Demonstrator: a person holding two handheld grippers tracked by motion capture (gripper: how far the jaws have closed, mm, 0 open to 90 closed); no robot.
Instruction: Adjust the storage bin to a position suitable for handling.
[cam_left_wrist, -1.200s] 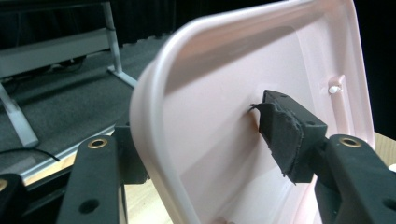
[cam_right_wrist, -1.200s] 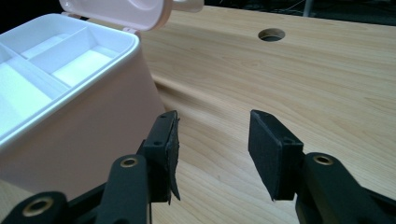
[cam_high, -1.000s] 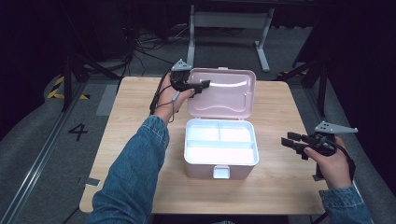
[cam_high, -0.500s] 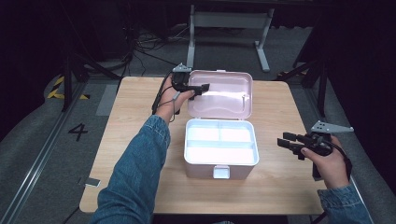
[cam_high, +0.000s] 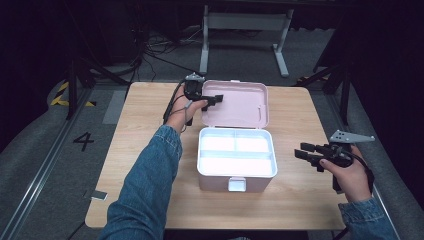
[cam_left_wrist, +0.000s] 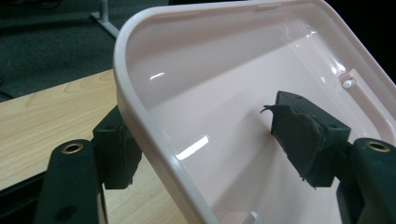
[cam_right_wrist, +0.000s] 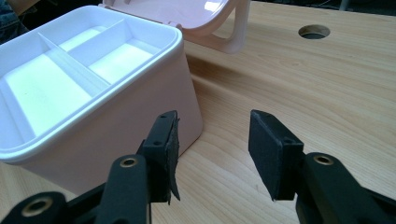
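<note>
A pale pink box (cam_high: 215, 181) stands open in the middle of the table, with a white divided tray (cam_high: 235, 152) inside. Its lid (cam_high: 240, 102) is swung back behind it. My left gripper (cam_high: 216, 99) is at the lid's near left corner. Its jaws have just been opening and straddle the lid's rim (cam_left_wrist: 140, 121), one pad outside and one inside, both clear of the plastic. My right gripper (cam_high: 302, 153) hovers open to the right of the box (cam_right_wrist: 126, 107), with nothing between the pads of that gripper (cam_right_wrist: 212, 154).
The wooden table (cam_high: 140, 115) has bare room left and right of the box. A round hole (cam_right_wrist: 314, 31) sits in the tabletop beyond the lid. A metal stand (cam_high: 245, 30) rises behind the table on dark floor.
The left hand has sunk a little with the lid's corner, the lid has tipped further back, and the left jaws have spread off the rim. The right hand has stayed put.
</note>
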